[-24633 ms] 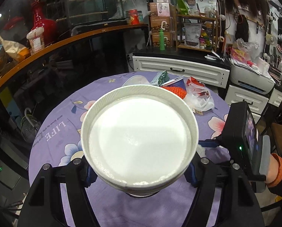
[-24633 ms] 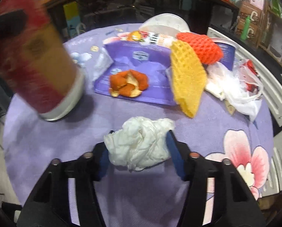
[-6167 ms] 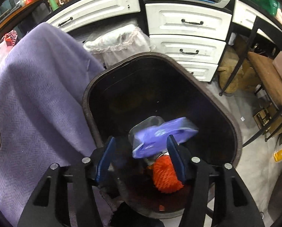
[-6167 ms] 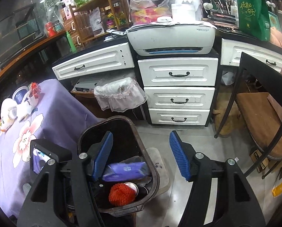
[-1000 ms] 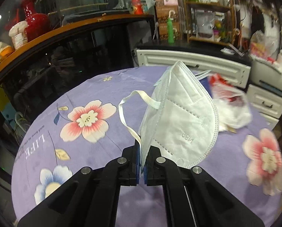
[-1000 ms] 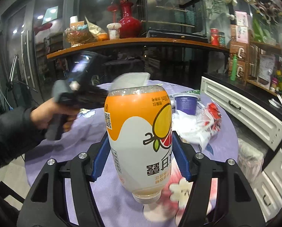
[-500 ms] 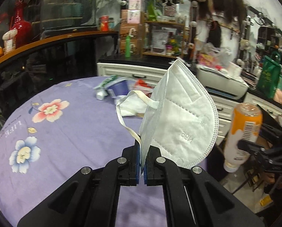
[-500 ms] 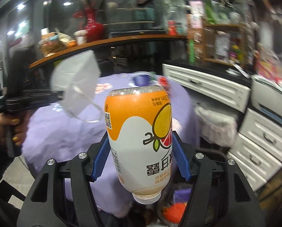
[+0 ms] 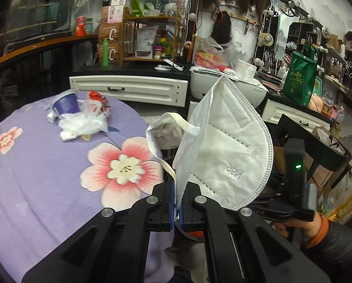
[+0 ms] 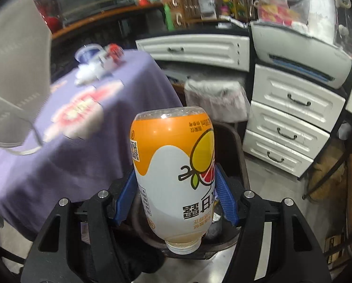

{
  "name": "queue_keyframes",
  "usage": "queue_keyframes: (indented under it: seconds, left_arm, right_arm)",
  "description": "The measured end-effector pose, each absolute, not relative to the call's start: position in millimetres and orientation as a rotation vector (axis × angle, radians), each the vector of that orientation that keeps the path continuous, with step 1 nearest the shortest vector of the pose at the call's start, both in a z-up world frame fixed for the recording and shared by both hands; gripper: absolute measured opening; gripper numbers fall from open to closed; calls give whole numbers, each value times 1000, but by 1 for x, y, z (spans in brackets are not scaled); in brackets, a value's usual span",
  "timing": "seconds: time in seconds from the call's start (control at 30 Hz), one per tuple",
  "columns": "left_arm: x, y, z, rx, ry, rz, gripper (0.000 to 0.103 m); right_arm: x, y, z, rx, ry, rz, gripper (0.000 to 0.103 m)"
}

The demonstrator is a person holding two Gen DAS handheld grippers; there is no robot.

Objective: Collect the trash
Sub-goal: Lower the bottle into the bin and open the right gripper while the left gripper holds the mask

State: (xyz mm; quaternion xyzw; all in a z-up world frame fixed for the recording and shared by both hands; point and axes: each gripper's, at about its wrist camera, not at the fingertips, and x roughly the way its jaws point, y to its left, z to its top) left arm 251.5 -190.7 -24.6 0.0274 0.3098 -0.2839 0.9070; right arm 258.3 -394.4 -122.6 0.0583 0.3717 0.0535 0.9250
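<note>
My left gripper (image 9: 175,202) is shut on the edge of a white folded face mask (image 9: 225,146), which stands up past the right edge of the purple flowered table (image 9: 41,176). My right gripper (image 10: 173,188) is shut on an orange-and-white drink bottle (image 10: 176,172), held cap down over the dark trash bin (image 10: 232,148) on the floor. The same mask (image 10: 13,70) shows at the left of the right wrist view. A purple cup (image 9: 66,102) and a crumpled white plastic bag (image 9: 81,123) lie at the table's far side.
White drawers (image 10: 286,122) and a printer (image 10: 301,47) stand behind the bin. A lined white basket (image 10: 213,99) sits between table and drawers. A dark stool frame (image 9: 317,139) is at the right. A hand (image 9: 305,226) holds the right gripper's handle.
Both grippers have swung from over the table toward its right edge. The bottle has dropped lower, over the bin. The mask has passed beyond the table's edge.
</note>
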Motion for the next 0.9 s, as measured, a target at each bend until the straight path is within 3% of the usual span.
queue_keyframes:
  seconds: [0.57, 0.7, 0.9]
  left_arm:
    - [249, -238, -69, 127, 713, -604, 3]
    - [251, -247, -73, 148, 724, -611, 3]
    - [253, -256, -78, 168, 741, -619, 3]
  right_arm:
    - [311, -393, -215, 87, 937, 51, 63]
    - [310, -393, -215, 76, 928, 31, 78]
    - [290, -404, -191, 82, 878, -2, 78]
